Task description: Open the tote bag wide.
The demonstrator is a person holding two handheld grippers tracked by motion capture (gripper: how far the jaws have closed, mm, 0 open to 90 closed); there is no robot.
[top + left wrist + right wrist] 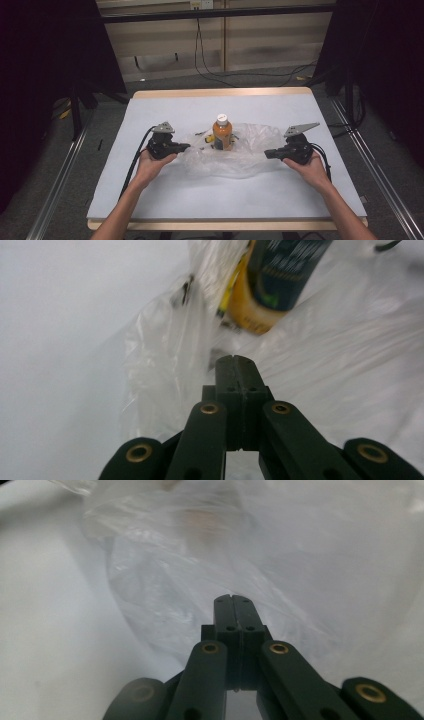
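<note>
The left tongs point(184, 147) and right tongs point(269, 154) are both clenched, each at one side edge of the clear plastic bag point(250, 150) spread on the table point(200, 195); whether film is pinched, I cannot tell. Between them, an orange bottle point(222, 133) stands upright on the bag.

White-topped table point(165, 195) — black cables point(205, 55) trail over the floor behind.

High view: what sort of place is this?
Probably a lab recording bay: one covered table, black curtains at both sides, loose cables on the floor beyond.
</note>
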